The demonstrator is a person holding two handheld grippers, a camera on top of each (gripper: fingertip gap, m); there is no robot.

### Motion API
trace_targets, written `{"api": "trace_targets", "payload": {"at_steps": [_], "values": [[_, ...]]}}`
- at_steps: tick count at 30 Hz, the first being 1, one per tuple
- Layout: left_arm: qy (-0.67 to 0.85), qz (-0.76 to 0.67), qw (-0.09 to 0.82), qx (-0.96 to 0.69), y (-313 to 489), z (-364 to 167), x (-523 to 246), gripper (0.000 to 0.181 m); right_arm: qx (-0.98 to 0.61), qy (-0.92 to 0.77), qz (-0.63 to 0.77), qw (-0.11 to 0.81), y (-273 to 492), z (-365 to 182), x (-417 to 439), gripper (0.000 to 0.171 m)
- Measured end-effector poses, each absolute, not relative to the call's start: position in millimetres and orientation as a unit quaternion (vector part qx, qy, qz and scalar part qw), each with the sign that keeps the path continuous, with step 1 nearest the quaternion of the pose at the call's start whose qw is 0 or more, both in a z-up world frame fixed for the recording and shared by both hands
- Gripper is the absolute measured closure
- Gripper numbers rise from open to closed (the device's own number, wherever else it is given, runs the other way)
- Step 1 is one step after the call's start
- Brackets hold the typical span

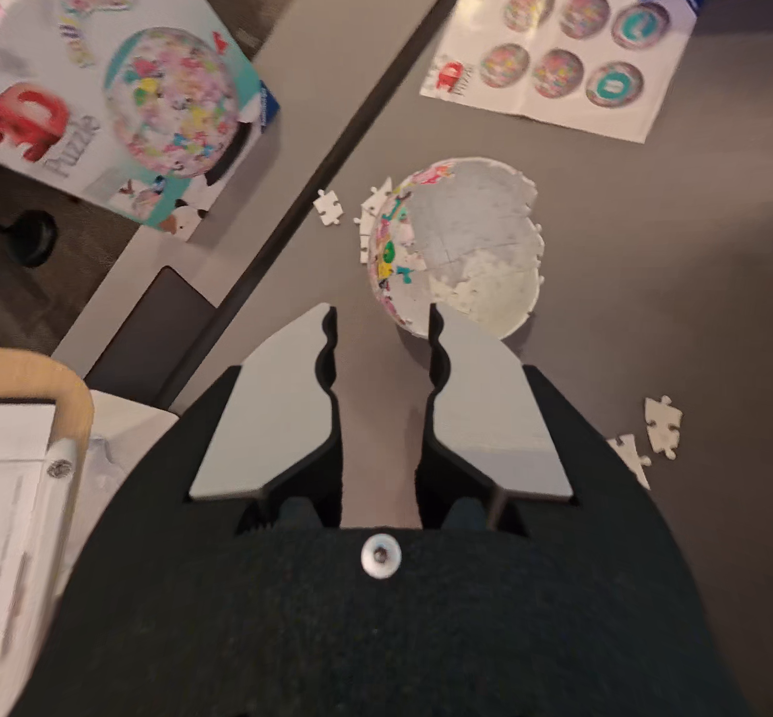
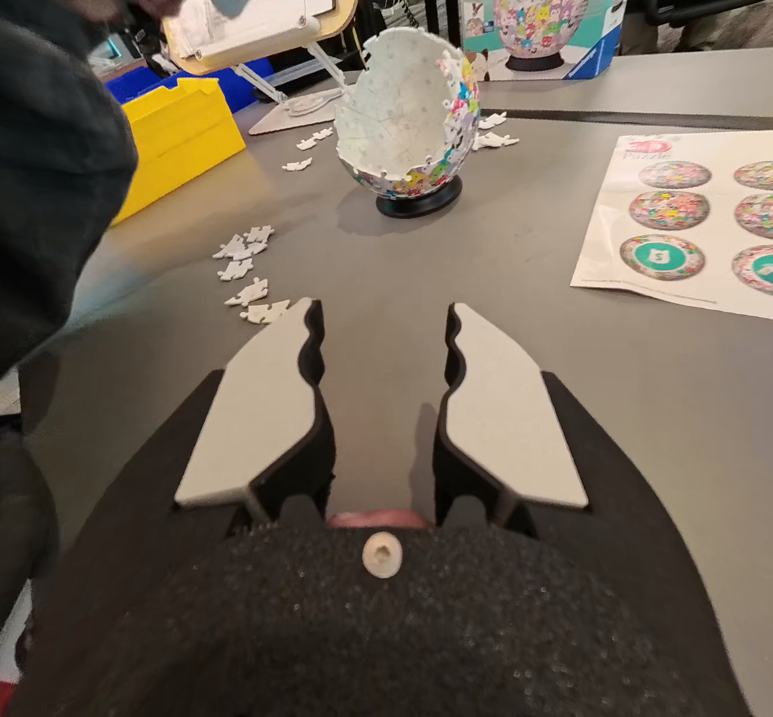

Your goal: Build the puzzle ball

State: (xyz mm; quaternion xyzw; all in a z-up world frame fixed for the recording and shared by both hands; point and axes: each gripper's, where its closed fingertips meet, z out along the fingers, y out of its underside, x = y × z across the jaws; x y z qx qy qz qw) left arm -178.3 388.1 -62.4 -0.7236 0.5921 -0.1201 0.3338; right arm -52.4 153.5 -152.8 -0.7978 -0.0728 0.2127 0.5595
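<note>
The half-built puzzle ball (image 2: 408,127) stands on a black ring stand (image 2: 419,199) on the grey table, its white inside facing me and its coloured outside on the right. Seen from above in the left wrist view, the ball (image 1: 454,247) lies just ahead of my left gripper (image 1: 382,312), which is open and empty above the table. My right gripper (image 2: 385,312) is open and empty, low over the table and well short of the ball. Loose white pieces (image 2: 247,268) lie left of it. More pieces (image 1: 663,427) lie to the right of the left gripper.
The puzzle box (image 2: 543,6) stands behind the ball; it lies at the upper left in the left wrist view (image 1: 138,90). An instruction sheet (image 2: 686,215) lies on the right. A yellow bin (image 2: 180,140) and a tilted clipboard stand (image 2: 267,19) are at the left. A dark sleeve (image 2: 54,153) fills the left edge. Tip to tip, the grippers are about 30 centimeters apart.
</note>
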Motion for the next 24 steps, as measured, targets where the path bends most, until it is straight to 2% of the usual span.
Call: {"api": "trace_targets", "payload": {"at_steps": [9,16,24], "values": [[0.479,-0.137,0.449,-0.742,449,-118,-212,0.146,-0.801,-0.108,0.116,0.578,167,-148,-34,0.122],[0.383,-0.381,0.430,-0.723,450,-155,-213,0.144,-0.832,-0.158,0.075,0.527,187,-162,-53,0.119],[0.415,-0.443,0.408,-0.682,439,-151,-207,0.141,-0.824,-0.251,0.090,0.500,229,-164,-97,0.119]]}}
